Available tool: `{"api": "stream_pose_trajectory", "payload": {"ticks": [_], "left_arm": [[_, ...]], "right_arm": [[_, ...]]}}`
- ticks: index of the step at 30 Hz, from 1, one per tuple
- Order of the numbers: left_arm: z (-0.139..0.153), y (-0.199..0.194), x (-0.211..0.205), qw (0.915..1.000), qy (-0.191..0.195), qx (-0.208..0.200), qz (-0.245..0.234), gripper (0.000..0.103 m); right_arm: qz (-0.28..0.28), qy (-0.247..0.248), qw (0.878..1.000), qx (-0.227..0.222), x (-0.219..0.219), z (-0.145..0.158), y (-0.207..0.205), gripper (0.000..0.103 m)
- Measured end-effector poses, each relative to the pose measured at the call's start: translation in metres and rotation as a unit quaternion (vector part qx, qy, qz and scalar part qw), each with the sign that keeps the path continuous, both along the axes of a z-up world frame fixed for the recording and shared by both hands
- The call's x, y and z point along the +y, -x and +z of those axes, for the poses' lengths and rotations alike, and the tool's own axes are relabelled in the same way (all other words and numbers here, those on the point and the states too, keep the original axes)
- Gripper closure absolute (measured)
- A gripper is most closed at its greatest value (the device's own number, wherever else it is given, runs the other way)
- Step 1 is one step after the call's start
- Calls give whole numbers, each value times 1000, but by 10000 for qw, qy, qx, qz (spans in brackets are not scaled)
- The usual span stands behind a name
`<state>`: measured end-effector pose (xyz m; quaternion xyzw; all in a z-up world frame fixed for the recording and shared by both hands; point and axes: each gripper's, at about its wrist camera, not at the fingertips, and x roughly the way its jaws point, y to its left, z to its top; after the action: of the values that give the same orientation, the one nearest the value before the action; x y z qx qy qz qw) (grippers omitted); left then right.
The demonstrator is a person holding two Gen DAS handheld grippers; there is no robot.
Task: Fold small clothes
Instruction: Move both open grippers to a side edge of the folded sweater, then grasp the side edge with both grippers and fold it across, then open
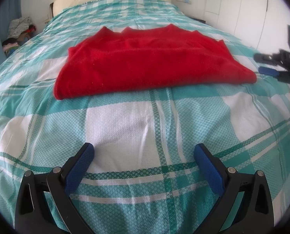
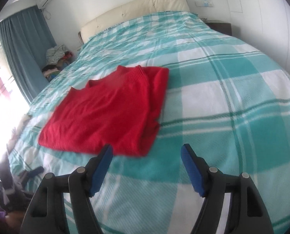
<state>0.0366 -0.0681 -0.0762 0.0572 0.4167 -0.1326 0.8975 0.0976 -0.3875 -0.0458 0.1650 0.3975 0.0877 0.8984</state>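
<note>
A red knitted sweater (image 1: 145, 60) lies folded flat on the bed; it also shows in the right wrist view (image 2: 106, 111), with its ribbed collar at the far side. My left gripper (image 1: 145, 152) is open and empty, hovering over the bedspread short of the sweater's near edge. My right gripper (image 2: 146, 152) is open and empty, just off the sweater's near right corner. It also shows at the right edge of the left wrist view (image 1: 269, 64), beside the sweater's right end.
The bed has a teal and white checked cover (image 1: 125, 124) and a cream headboard (image 2: 137, 7). A pile of clothes (image 2: 55, 58) lies by the blue curtain (image 2: 24, 48) at the far left. A dark nightstand (image 2: 220, 26) stands at the far right.
</note>
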Motion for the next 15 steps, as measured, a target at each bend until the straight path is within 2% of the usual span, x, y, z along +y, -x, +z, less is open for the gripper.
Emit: {"api": "stream_pose_trajectory", "payload": {"ticks": [3,6,8,11,15], "left_arm": [[22,9,-17,9980,42,-191,-595,2],[43,13,-49,9907,114,-336,-1310,2],[49,7,-77,9848,138,-309,-1706,2],[46,-10,-122,9760,36,-327,-2154,3],[30,-38,-176,9653,-189,-126,-2601,31]], "right_arm": [[161,-174,9992,316,-14,1,-51,31],[440,-253,9951,842,-22,-10,-97,34],[612,-442,9904,1160,-24,-20,-121,42],[732,-694,9867,1274,-25,-30,-144,45],[874,-1160,9801,1356,-23,-37,-171,52]]}}
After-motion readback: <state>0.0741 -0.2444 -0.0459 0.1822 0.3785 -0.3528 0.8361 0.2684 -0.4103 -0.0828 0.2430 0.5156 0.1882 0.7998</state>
